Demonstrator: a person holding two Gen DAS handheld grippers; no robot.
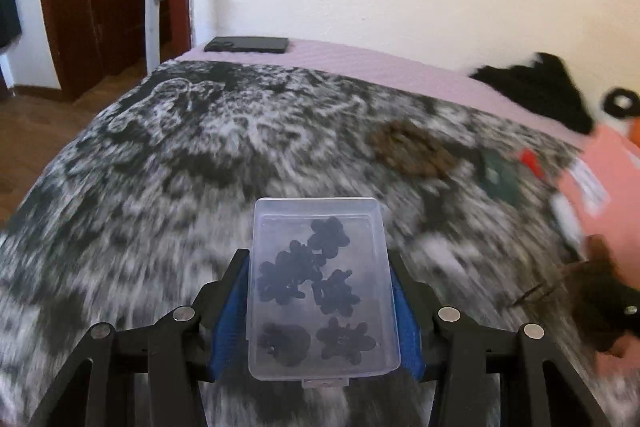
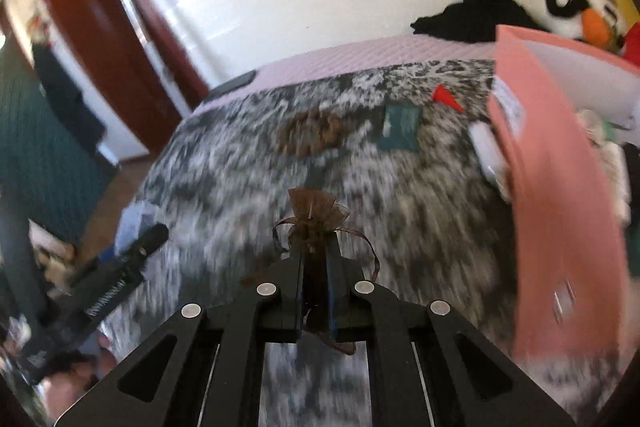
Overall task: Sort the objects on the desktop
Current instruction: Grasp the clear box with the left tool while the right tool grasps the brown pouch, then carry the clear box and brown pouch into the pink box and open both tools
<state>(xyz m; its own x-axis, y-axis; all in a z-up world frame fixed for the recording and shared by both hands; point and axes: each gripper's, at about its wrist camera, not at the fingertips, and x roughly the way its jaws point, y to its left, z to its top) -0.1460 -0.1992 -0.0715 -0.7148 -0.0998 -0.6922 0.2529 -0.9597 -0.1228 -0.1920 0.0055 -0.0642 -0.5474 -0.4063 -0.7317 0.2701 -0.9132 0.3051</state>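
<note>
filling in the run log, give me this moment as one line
left gripper: shut on clear plastic box | right gripper: shut on brown mesh pouch | both above patterned blanket | frames blurred

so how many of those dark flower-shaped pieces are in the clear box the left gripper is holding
5, though overlap may hide more. All lie inside the clear box clamped in the left gripper: one near the far end, a clump at mid-left, one at mid-right, and two side by side at the near end.
</note>
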